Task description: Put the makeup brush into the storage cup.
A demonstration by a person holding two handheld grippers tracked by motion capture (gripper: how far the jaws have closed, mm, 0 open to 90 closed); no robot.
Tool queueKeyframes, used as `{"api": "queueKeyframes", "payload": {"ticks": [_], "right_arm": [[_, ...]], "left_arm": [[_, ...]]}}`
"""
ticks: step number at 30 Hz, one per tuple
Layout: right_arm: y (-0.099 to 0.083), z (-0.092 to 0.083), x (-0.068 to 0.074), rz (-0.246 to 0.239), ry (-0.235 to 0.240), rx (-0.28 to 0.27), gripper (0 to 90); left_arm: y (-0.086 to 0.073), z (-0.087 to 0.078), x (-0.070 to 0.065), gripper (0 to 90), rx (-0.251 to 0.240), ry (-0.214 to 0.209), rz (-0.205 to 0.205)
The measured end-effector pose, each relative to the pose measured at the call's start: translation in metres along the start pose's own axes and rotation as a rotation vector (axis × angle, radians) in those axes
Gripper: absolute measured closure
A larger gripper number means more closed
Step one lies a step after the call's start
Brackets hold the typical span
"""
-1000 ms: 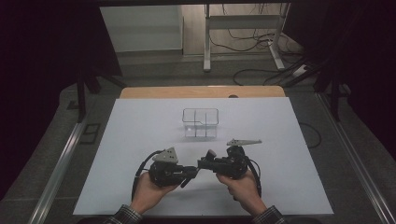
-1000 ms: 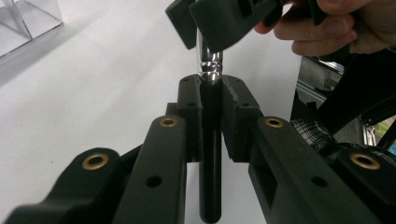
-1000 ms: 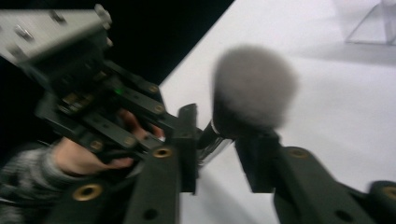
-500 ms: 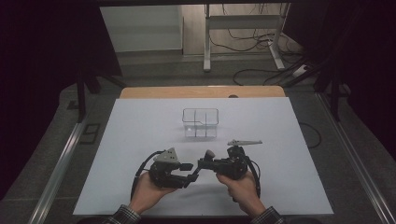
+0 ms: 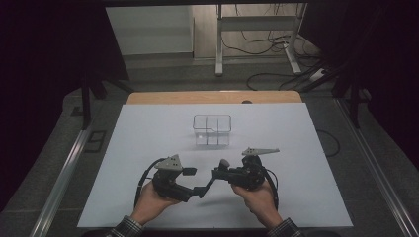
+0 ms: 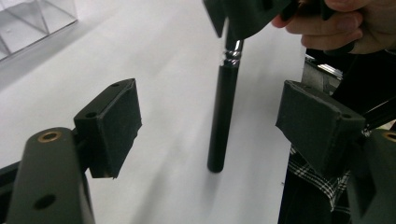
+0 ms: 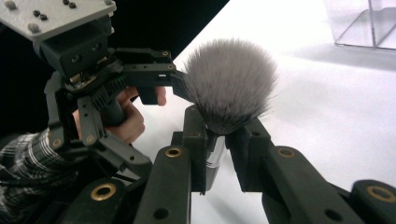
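Your right gripper (image 5: 221, 174), lower centre of the high view, pinches a makeup brush (image 7: 227, 84) at its metal collar. Your left gripper (image 5: 191, 181) has just been opening; its jaws stand spread either side of the black handle, pads clear. A clear box (image 5: 212, 130) sits above on the table (image 5: 306, 148).

brush (image 7: 229, 88): soft grey bristles, shiny metal ferrule, matt black handle
box (image 5: 212, 129): clear glossy plastic
table (image 5: 148, 133): smooth matt white
right gripper (image 7: 219, 140): matt black plastic, brass rivets
sleeve (image 7: 23, 158): checked cloth
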State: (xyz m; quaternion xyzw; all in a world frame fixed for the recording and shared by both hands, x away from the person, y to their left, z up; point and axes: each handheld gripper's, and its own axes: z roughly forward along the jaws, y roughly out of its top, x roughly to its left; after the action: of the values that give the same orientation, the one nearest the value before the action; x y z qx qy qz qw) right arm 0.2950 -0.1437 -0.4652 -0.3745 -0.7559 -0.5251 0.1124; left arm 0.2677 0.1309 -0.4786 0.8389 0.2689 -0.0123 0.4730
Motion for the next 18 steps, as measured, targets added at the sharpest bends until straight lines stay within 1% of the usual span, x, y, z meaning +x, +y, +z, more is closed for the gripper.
{"api": "queueKeyframes", "payload": {"ticks": [2,3,5,12,13,16,18], "right_arm": [[0.0002,-0.0004,0.0003,-0.003,-0.005,0.002,76.9],[0.0004,-0.0018,0.0008,-0.014,-0.014,0.001,76.9],[0.0004,-0.0031,0.0008,-0.021,-0.025,0.0,76.9],[-0.0002,-0.0051,-0.0003,-0.044,-0.05,0.005,76.8],[-0.0005,-0.0055,-0.0003,-0.062,-0.063,0.005,76.8],[-0.0003,-0.0064,0.0,-0.079,-0.076,0.008,76.8],[-0.0003,-0.0066,-0.0001,-0.082,-0.079,0.008,76.8]], "left_arm": [[-0.0007,-0.0011,0.0012,20.5,-0.002,0.004,-0.007],[-0.0017,-0.0031,0.003,20.4,-0.002,0.0,-0.017],[-0.0024,-0.0047,0.0042,19.7,-0.002,0.003,-0.021],[-0.0041,-0.0074,0.0064,17.3,0.011,0.011,-0.019],[-0.0048,-0.0079,0.0072,16.6,0.017,0.014,-0.018],[-0.0055,-0.0085,0.008,15.6,0.02,0.02,-0.019],[-0.0063,-0.0095,0.0091,14.7,0.022,0.023,-0.021]]}}
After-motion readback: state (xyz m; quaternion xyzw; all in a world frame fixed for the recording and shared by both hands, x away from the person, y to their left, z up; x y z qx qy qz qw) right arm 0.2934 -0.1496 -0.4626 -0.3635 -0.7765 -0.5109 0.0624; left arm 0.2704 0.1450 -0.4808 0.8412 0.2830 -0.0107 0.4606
